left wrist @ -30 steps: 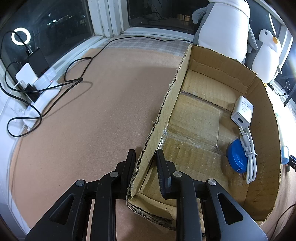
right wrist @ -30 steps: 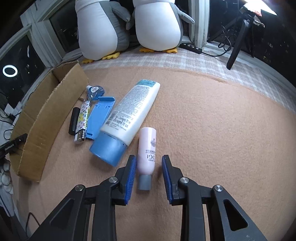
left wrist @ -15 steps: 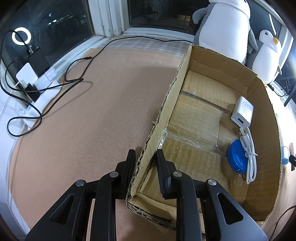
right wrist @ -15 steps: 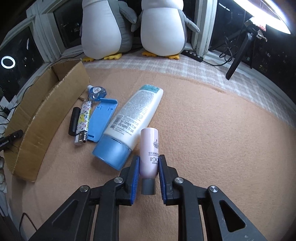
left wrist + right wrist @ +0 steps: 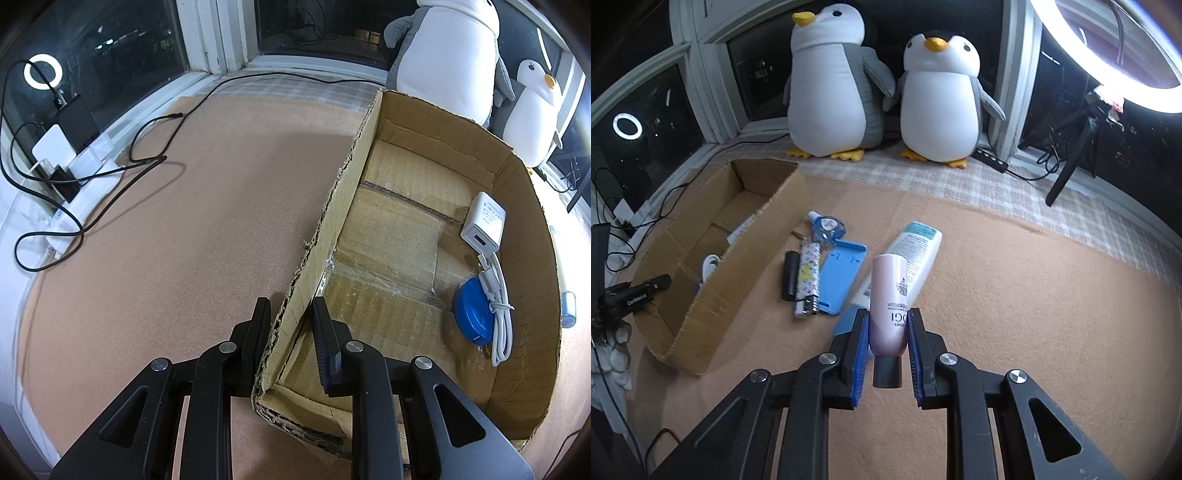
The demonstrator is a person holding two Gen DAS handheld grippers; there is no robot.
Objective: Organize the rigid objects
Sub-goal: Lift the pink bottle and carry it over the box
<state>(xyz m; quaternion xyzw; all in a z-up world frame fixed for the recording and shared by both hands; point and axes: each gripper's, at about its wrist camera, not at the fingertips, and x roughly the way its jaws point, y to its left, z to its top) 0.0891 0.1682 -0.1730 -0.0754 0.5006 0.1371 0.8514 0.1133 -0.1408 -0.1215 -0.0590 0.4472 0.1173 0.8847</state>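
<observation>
A: What does the left wrist cam give us that the right one doesn't?

B: The box interior. Cardboard box (image 5: 424,236) floor shows a white charger (image 5: 484,223) by the right wall, a blue round case (image 5: 471,317) nearer the cam, and a white coiled cable (image 5: 496,306) lying over the case. Further left on the mat: black cable (image 5: 147,162) and a power strip (image 5: 77,177) at the window edge.

A: And the right wrist cam?

B: L to R: same box from outside (image 5: 738,266), then the loose items on the mat beside it: black tube (image 5: 790,275), patterned lighter (image 5: 809,280), correction tape (image 5: 827,227), blue stand (image 5: 842,277), big white bottle (image 5: 918,254). 2 plush penguins (image 5: 831,85) at the back, ring light (image 5: 1108,55) top right.

A: Left gripper?

B: Left gripper (image 5: 291,325) straddles the box's left wall near the corner, 1 finger outside, 1 inside. Outer finger looks against the cardboard, inner finger stands off it; can't tell if it's actually clamped.

A: Right gripper?

B: Right gripper (image 5: 888,332), blue pads clamped on the pink bottle (image 5: 888,295), gray cap toward the cam, bottle raised clear of the mat, in front of the big white bottle.
</observation>
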